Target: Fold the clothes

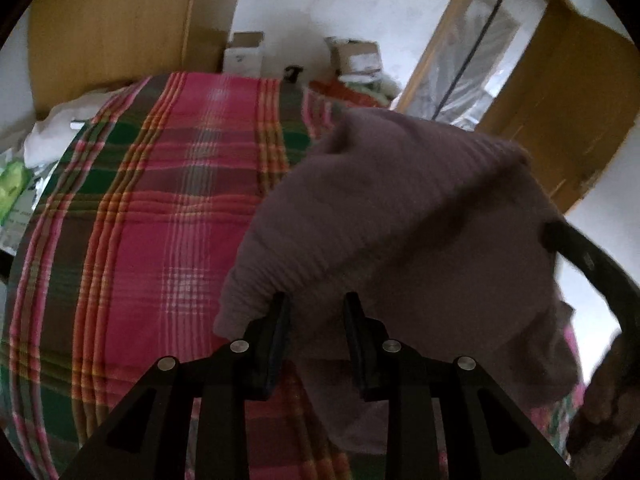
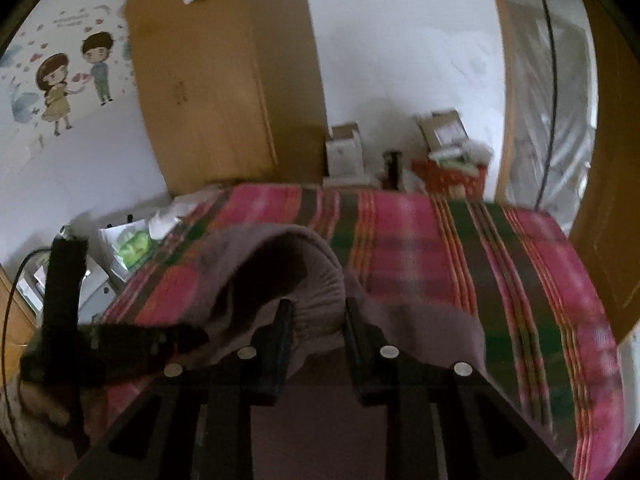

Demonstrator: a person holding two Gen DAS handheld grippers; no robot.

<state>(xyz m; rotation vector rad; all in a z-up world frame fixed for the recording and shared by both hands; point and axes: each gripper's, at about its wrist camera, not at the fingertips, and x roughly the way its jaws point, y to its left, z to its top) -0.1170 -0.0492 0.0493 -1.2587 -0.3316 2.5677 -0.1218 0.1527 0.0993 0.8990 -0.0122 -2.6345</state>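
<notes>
The garment (image 1: 400,216) is a dull mauve-grey with fine ribbing. The bedspread (image 1: 160,208) is plaid: pink and red bands crossed by green and brown, with thin orange, yellow and white lines. Both tools, left (image 1: 316,312) and right (image 2: 316,316), are black with silver screws. The wardrobe (image 2: 216,80) is honey-brown wood, the wall (image 2: 400,40) white, with a cartoon sticker (image 2: 76,80) in tan, green and pale blue.

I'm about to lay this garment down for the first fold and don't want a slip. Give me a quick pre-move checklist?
1. Left gripper has the mauve ribbed knit garment between its fingers: cannot tell if clamped.
2. Right gripper on the garment's gathered hem: cannot tell.
3. Garment lifted off the pink-and-green plaid bedspread: ok.
4. Garment spread flat between grippers: not ok, bunched.
5. Bare bedspread ahead: ok.
</notes>
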